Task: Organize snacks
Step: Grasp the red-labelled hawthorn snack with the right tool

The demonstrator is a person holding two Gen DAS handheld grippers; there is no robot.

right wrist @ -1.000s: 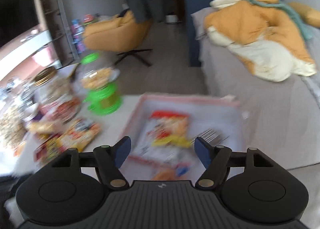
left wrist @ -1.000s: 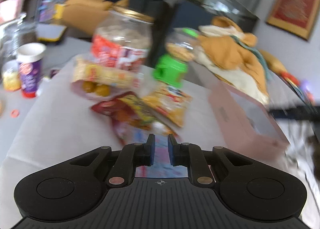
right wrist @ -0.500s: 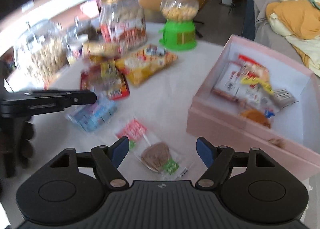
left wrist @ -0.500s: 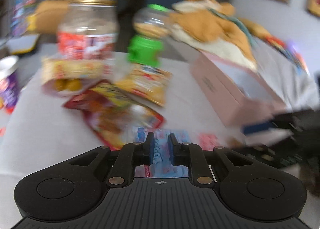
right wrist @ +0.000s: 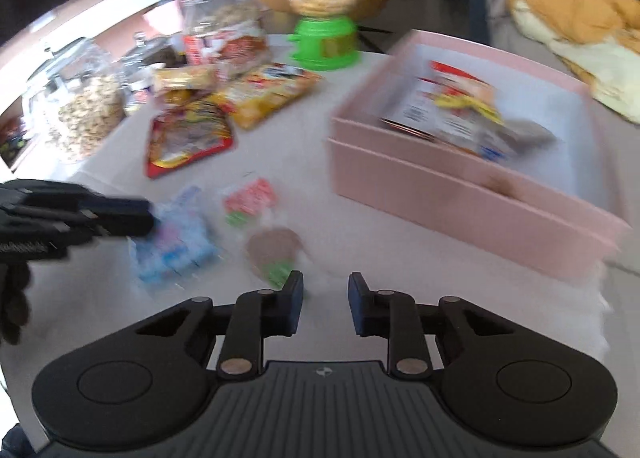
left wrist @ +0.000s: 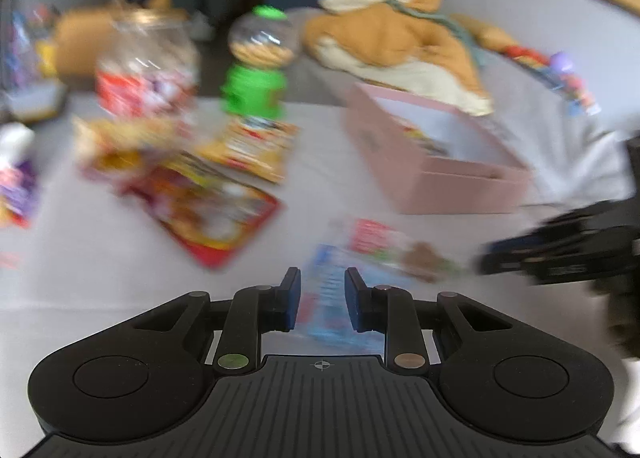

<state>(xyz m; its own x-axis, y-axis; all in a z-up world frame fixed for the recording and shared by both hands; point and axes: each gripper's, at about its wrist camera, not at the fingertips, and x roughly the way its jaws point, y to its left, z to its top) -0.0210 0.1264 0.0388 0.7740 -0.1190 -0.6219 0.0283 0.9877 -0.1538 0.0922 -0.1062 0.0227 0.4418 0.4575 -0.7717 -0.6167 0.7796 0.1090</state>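
Observation:
A pink box (right wrist: 448,194) holding several snack packets stands at the right of the white table; it also shows in the left wrist view (left wrist: 436,174). A blue snack packet (left wrist: 328,298) lies between the fingers of my left gripper (left wrist: 322,298), which is open around it; it shows in the right wrist view (right wrist: 176,246) too, just past the left gripper (right wrist: 120,214). A clear packet with a brown cookie (right wrist: 272,250) lies just ahead of my right gripper (right wrist: 324,304), which is open and empty.
A red packet (right wrist: 184,138), a yellow packet (right wrist: 272,94), a green candy dispenser (right wrist: 324,18), a big labelled jar (right wrist: 224,38) and a jar of nuts (right wrist: 84,114) stand further back. A bed with an orange plush (left wrist: 392,46) lies behind the box.
My left gripper has opened and the blue packet now lies between its fingers. My right gripper swung from the box to the table and narrowed, now close over the cookie packet.

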